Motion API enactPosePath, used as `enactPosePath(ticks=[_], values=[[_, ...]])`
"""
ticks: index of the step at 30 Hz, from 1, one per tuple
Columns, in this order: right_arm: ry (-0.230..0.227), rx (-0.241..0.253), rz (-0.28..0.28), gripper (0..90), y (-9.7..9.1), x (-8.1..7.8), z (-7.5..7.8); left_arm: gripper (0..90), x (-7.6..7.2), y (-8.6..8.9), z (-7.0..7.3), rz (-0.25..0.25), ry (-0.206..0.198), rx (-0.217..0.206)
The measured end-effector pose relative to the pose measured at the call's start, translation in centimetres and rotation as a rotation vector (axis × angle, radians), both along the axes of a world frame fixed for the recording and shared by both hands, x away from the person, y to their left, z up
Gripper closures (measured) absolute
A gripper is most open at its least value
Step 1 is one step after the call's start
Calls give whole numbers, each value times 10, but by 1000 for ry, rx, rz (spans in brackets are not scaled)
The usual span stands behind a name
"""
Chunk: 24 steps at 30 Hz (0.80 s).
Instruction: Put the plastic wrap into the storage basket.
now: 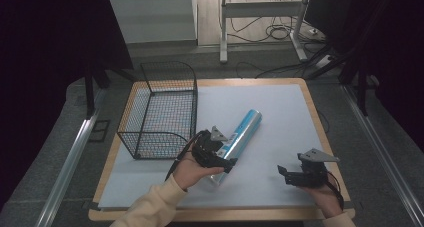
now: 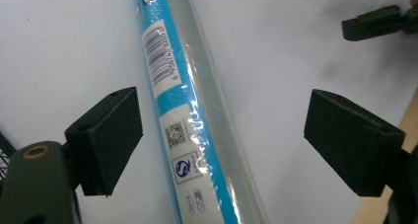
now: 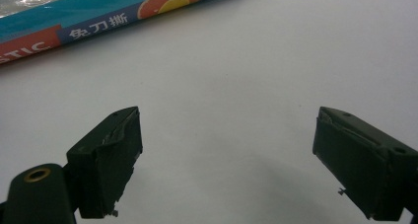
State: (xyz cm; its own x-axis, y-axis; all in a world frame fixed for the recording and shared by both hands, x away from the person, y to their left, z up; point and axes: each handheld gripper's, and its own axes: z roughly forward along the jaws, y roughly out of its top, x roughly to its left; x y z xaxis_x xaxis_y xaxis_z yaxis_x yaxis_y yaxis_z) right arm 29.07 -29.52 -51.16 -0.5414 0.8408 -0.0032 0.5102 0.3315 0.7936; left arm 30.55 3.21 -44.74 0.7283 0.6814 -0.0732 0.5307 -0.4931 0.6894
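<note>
With both the left gripper (image 2: 222, 140) and the right gripper (image 3: 226, 165) spread wide and holding nothing, the slick roll (image 2: 190, 110) — lying loose between the left pads — could roll away or squirt out if pinched off-centre.

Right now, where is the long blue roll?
In the high view, the blue roll lies slanted mid-table on the white mat, just right of the wire basket, its near end under the open left gripper.

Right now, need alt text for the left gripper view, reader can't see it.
A long blue and clear wrapped roll lies on the white table cover, running between the open jaws of the left gripper, whose pads stand clear of it on both sides. A barcode label faces up on the roll, and the right gripper shows at the top right corner.
</note>
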Motion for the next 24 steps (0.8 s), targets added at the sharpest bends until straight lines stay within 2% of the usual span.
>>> enactPosePath(ticks=[10,24], values=[[-1,1,-2,116,0,0,1,140,14,-11,-5,32,27,43],[4,-2,-7,117,-1,0,0,128,37,-41,-24,28,65,127]])
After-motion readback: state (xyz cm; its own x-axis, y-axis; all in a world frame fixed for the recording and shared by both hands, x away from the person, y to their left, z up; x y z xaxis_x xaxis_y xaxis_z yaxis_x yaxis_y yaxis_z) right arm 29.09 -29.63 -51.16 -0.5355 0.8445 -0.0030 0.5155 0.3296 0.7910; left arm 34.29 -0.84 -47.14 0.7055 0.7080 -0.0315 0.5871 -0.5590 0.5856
